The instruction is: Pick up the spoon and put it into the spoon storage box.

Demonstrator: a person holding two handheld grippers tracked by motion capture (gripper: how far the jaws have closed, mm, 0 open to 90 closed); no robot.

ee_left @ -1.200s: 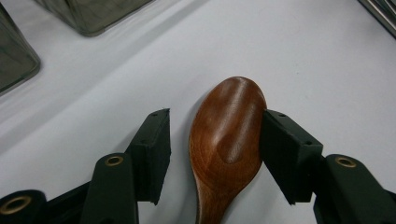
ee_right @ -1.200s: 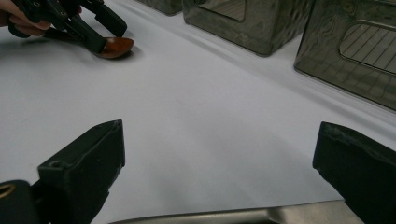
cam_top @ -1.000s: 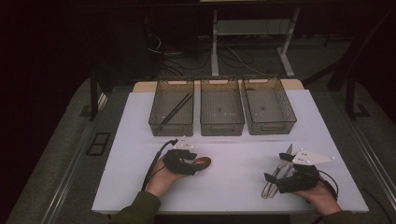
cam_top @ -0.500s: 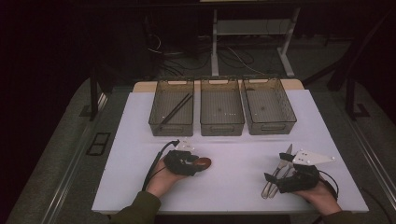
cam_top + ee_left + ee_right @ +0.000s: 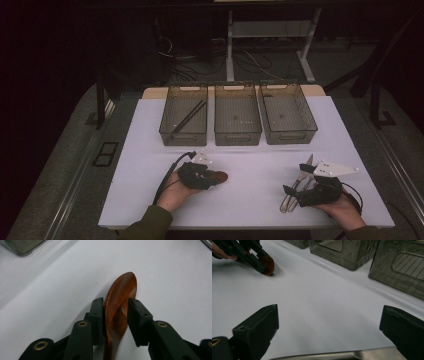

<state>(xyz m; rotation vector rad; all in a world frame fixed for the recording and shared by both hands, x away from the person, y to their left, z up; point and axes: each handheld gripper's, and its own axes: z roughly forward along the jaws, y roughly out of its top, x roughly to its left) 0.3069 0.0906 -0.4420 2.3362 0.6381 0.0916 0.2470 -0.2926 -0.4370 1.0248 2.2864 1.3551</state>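
Observation:
A brown wooden spoon stands on its edge at the white table, and my left gripper is shut on its bowl. From above, the left gripper sits front left of centre with the spoon poking out to the right. My right gripper rests at the front right, jaws wide apart, with shiny metal utensils lying between them. In the right gripper view the right gripper is open over one metal utensil, and the left gripper with the spoon shows far off.
Three clear bins stand in a row at the back: the left bin holds dark sticks, while the middle bin and right bin look empty. White table lies open between bins and hands.
My left gripper with the spoon has edged very slightly to the right. The right hand and its gripper have stayed put.

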